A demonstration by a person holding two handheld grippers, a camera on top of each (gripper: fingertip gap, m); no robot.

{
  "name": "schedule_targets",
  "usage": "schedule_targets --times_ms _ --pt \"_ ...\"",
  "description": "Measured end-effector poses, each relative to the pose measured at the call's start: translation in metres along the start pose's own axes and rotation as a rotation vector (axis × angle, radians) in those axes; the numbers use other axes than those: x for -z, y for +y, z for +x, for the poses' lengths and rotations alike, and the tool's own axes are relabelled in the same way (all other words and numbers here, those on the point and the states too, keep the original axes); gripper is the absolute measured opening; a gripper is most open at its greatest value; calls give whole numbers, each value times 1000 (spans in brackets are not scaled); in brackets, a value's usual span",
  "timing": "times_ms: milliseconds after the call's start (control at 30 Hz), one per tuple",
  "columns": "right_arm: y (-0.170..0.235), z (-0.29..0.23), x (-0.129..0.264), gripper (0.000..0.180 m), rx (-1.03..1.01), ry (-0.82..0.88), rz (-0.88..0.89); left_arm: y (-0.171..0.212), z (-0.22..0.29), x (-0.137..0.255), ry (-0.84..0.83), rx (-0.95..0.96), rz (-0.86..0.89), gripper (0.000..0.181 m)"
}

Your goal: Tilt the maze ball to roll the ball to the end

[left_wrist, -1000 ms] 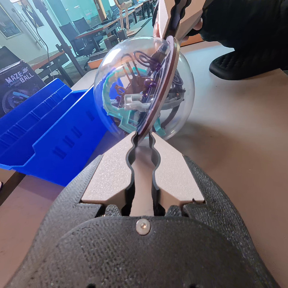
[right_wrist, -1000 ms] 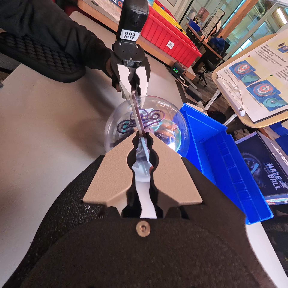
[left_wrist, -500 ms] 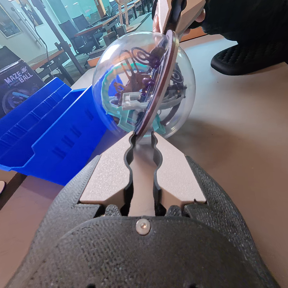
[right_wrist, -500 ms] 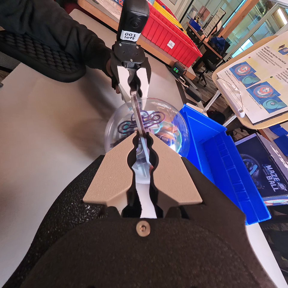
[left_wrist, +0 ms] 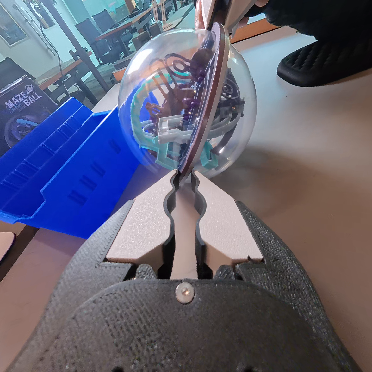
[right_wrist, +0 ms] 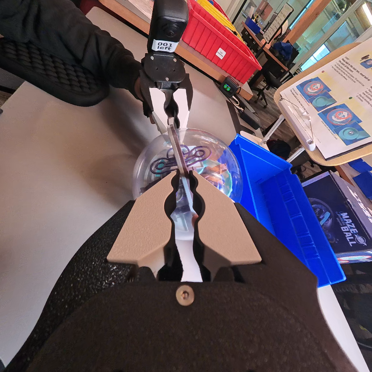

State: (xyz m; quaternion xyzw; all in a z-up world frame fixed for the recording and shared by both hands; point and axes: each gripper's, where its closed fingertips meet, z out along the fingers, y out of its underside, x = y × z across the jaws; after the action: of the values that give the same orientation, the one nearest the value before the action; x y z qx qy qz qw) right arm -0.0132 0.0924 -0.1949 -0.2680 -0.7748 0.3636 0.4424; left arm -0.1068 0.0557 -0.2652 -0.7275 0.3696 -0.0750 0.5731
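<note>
Clear maze ball [left_wrist: 187, 104], tilted, above table.

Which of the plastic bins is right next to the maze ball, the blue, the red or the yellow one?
The blue bin. It sits right beside the maze ball on the near table, while the red bin and the yellow bin stand farther back, behind the left claw.
</note>
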Motion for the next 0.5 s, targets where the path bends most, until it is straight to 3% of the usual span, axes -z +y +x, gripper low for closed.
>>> schedule_targets --times_ms 500 --pt "4 18 3 8 -47 38 16 -5 0 -2 -9 -1 -28 8"
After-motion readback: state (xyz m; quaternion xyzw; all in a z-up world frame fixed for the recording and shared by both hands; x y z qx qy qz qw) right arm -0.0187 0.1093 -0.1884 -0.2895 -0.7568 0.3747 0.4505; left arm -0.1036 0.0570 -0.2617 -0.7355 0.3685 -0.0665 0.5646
